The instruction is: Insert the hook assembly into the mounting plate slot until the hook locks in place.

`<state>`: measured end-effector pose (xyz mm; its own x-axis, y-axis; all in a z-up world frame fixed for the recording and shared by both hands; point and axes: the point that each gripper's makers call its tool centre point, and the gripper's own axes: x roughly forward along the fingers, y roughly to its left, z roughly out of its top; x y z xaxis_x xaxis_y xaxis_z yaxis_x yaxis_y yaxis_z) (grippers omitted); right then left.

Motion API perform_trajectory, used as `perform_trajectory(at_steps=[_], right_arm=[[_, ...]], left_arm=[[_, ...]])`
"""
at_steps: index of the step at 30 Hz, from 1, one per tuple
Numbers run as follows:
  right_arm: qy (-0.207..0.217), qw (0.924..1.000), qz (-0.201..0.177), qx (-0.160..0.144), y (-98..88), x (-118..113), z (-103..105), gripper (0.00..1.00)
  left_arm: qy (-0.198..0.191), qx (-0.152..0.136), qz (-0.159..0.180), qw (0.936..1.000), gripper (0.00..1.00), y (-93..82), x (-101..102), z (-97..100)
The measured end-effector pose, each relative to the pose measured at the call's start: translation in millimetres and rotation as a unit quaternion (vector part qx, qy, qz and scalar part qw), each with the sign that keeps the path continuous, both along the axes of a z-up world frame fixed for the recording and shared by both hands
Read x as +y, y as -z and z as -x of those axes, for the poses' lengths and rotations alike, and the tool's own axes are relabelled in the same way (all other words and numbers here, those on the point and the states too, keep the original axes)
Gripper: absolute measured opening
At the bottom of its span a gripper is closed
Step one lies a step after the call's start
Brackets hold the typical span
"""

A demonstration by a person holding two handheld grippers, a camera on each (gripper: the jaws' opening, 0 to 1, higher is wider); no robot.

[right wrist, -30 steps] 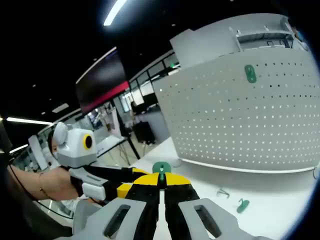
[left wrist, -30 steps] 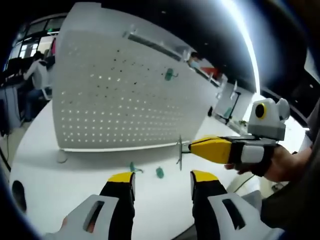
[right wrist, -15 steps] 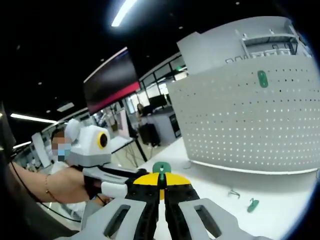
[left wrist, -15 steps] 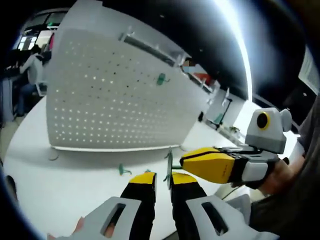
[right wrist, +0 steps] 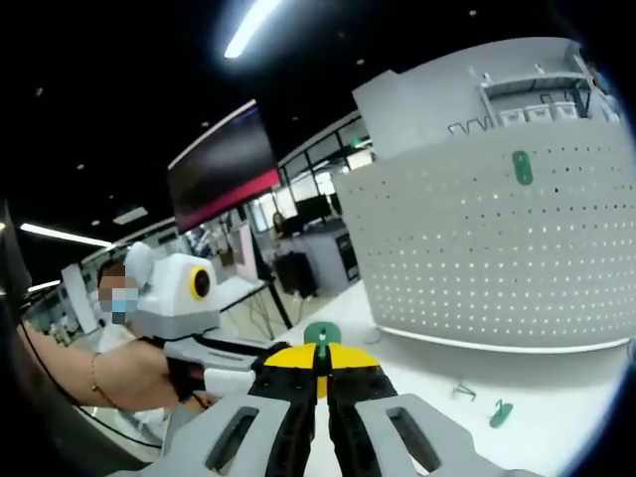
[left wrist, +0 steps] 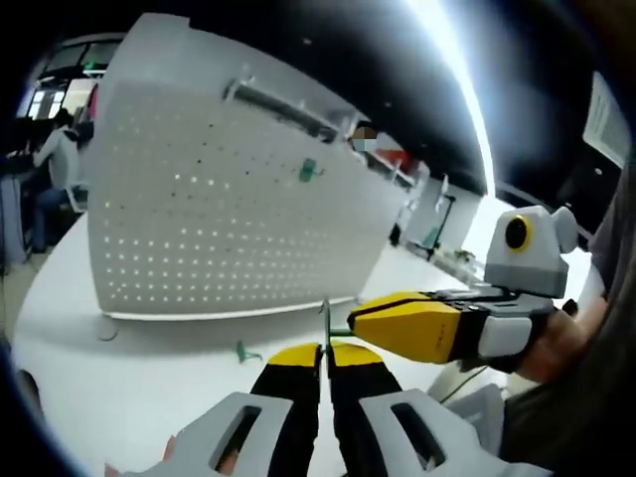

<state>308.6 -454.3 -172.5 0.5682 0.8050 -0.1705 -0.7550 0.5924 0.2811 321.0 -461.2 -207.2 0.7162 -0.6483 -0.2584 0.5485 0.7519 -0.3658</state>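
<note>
- Left gripper (left wrist: 324,360): jaws pressed together on the thin metal stem of the hook assembly (left wrist: 324,323), which rises straight up out of the tips in the left gripper view.
- Right gripper (right wrist: 320,360): jaws also closed, green part of the same hook assembly (right wrist: 320,333) poking out just above the tips in the right gripper view. It enters the left gripper view from the right, yellow nose touching or just beside the stem; exact contact is too small to tell.
- So both grippers meet on the one piece; looks like a handover or a two-handed re-grip, my read only.
- Key relation: the perforated mounting plate (left wrist: 229,219) stands upright on the white table (left wrist: 129,388), ahead of and above both grippers, well apart from the held hook. Stem's long axis runs roughly parallel to the plate face, not toward it, so it likely needs turning before insertion.
- Neither gripper is clearly nearer the plate.
- One green hook (left wrist: 308,171) is already hung high on the plate.
- Loose green clips (right wrist: 500,413) lie on the table near the plate's foot.
- Nothing inserted yet from the held piece; task is early.
</note>
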Motion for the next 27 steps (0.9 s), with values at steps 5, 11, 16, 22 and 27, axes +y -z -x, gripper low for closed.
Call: perform_trajectory(at_steps=[5,11,16,22,27], right_arm=[[0.001,0.9996,-0.022,0.015,-10.4,-1.9,-2.6,0.01],[0.009,0.9986,-0.049,0.017,-26.3,-8.3,-1.0,0.08],[0.014,0.9984,-0.055,0.002,-35.2,-11.8,1.8,0.08],[0.018,0.9983,-0.056,0.000,-34.2,-7.5,-1.3,0.09],[0.017,0.9984,-0.053,-0.004,-34.5,-2.6,-4.9,0.09]], left_arm=[[-0.003,-0.011,-0.003,0.9999,0.01,-9.9,-0.5,-2.5],[-0.013,-0.034,-0.015,0.9992,0.01,-21.7,-0.6,-7.2],[-0.028,-0.049,-0.025,0.9981,0.01,-27.1,5.8,-9.9],[-0.028,-0.064,-0.030,0.9971,0.01,-32.1,2.4,-7.8],[-0.023,-0.076,-0.028,0.9964,0.01,-36.9,-1.4,-6.0]])
